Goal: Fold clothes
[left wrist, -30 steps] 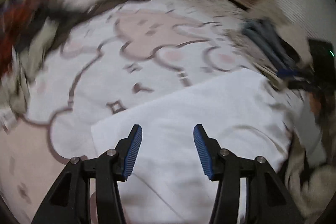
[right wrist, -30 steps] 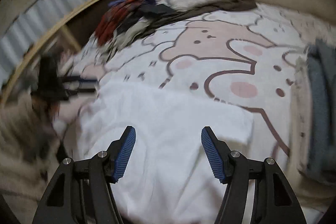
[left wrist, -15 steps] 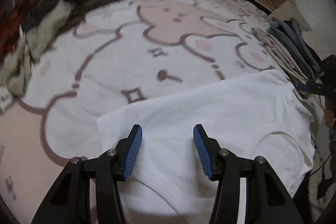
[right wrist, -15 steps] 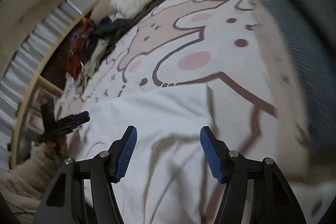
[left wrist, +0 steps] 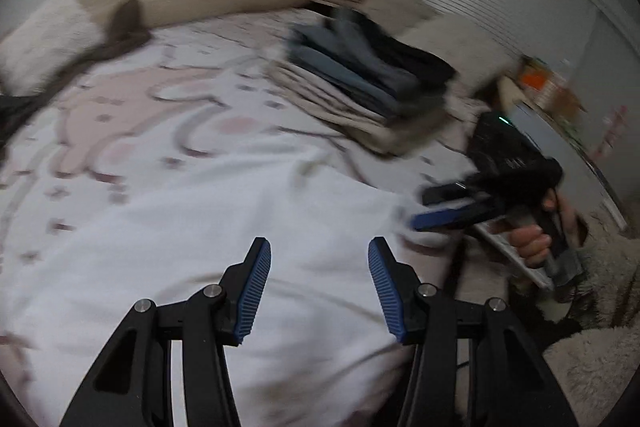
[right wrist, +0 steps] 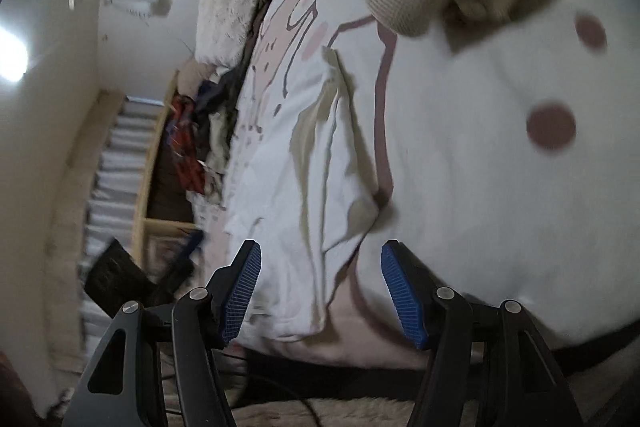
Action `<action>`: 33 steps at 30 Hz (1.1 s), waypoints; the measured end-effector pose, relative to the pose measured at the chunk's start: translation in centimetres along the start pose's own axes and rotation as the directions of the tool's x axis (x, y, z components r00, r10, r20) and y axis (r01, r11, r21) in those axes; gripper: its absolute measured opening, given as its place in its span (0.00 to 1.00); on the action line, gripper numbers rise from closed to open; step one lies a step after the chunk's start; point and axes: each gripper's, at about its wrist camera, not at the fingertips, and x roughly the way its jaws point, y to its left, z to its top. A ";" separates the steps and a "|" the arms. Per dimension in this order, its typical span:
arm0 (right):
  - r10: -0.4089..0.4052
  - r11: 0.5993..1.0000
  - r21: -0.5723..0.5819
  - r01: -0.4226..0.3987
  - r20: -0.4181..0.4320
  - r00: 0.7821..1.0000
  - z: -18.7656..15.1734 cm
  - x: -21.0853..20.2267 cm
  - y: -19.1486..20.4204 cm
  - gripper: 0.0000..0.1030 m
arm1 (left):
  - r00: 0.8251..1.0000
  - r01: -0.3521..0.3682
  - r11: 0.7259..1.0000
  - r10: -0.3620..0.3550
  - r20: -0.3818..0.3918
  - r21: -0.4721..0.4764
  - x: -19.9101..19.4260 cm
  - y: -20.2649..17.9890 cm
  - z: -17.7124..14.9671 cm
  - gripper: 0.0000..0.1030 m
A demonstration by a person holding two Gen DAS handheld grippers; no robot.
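Left wrist view shows the white shirt [left wrist: 208, 239] spread on the bed [left wrist: 132, 107], my left gripper [left wrist: 316, 291] wide open above it, holding nothing. My right gripper [right wrist: 320, 291] gapes empty at the shirt's rumpled corner near the bed's edge. I judge a careless pinch could snag the sheet or drag the shirt overboard. Beyond the shirt, the folded stack [left wrist: 360, 91] limits room.

Patterned bedspread [left wrist: 168, 115] with fluffy white pillow [left wrist: 40, 39] at its head; slatted closet door [left wrist: 500, 7] beyond.
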 end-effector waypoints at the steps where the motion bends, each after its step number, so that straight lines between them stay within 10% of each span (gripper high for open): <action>1: 0.019 1.000 0.022 -0.019 -0.005 1.000 -0.1 0.2 -0.2 0.61 | 1.000 0.029 1.000 -0.029 -0.011 0.010 0.9 -0.9 -0.4 0.49; 18: -0.055 0.998 -0.045 0.046 -0.224 0.973 -0.1 5.1 1.7 0.61 | 0.998 -0.006 0.997 0.011 -0.068 0.076 5.7 -4.0 -4.2 0.52; 23: -0.055 0.998 -0.029 0.049 -0.294 0.954 -0.7 6.5 1.2 0.10 | 0.995 -0.096 0.978 0.100 -0.013 0.185 5.0 -5.6 -4.8 0.52; 33: 0.003 0.998 0.057 0.013 -0.276 0.961 -0.2 5.1 3.0 0.09 | 0.927 -0.369 0.797 0.350 0.133 0.479 5.9 -10.3 -5.9 0.52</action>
